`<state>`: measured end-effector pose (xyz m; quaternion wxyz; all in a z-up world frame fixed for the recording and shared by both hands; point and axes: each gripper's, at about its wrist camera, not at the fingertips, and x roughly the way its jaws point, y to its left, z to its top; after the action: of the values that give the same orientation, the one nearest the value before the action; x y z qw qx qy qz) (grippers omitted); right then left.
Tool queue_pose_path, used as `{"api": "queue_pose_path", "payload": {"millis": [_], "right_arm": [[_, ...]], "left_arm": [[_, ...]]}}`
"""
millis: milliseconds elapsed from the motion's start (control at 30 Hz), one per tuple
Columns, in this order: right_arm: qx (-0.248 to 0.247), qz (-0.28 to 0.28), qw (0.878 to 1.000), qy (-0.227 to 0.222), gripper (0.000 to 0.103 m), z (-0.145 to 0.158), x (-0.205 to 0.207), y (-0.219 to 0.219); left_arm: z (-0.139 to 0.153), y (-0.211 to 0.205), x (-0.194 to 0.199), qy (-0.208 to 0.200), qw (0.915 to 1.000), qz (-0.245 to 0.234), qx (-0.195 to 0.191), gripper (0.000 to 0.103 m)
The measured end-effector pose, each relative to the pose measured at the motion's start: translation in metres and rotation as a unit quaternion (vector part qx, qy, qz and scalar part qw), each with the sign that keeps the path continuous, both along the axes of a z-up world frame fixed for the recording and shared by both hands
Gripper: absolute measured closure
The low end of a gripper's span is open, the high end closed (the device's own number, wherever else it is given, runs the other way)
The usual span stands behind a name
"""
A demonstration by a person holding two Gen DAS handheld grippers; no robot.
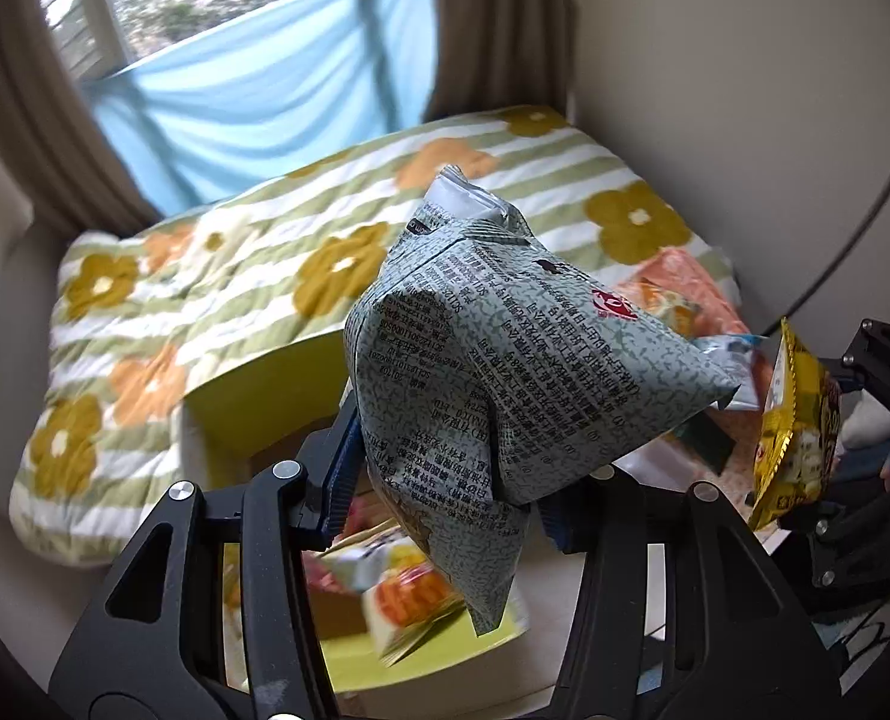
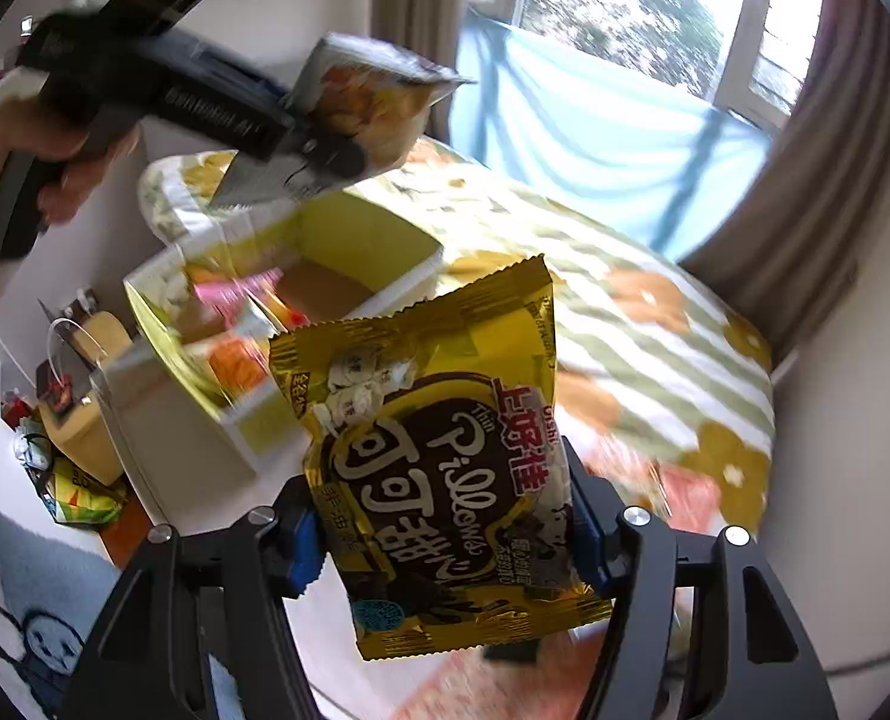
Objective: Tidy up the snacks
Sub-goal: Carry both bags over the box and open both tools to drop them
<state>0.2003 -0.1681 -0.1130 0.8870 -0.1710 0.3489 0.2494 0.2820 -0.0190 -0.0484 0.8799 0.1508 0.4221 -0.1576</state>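
We judge ourselves midway: the yellow-lined cardboard box (image 2: 348, 240) already holds several packets, while our left gripper (image 1: 445, 480) clamps a puffy grey-green printed snack bag (image 1: 505, 360) and our right gripper (image 2: 445, 540) clamps a crinkly gold foil snack bag (image 2: 445, 450), neither yet boxed.

Gold snack bag (image 2: 445, 450) read "Oishi", "Pillows", "上好佳" and "可可甜心", upside down, grey-green bag (image 1: 505, 372) carried dense Chinese print too small to read

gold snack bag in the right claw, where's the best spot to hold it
Much as now: the right claw pinches the gold snack bag across its lower half, one finger on each side edge. Puffy middle, flat crimped ends; come from below.
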Motion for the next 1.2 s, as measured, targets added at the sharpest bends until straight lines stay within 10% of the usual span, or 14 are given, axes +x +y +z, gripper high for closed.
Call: {"api": "queue_pose_path", "payload": {"millis": [500,1067,1200], "right_arm": [[0.041,0.036,0.998,0.021,0.043,0.001,0.046,0.153],[0.054,-0.039,0.993,0.1,0.043,-0.041,0.12,0.166],[0.055,-0.045,0.992,0.108,0.043,-0.046,0.137,0.163]], "left_arm": [[-0.04,0.174,-0.002,0.034,0.9936,0.107,-0.015,0.057],[-0.122,0.177,0.093,0.111,0.9882,0.092,-0.049,0.055],[-0.133,0.172,0.11,0.11,0.9881,0.106,-0.016,0.001]]}}
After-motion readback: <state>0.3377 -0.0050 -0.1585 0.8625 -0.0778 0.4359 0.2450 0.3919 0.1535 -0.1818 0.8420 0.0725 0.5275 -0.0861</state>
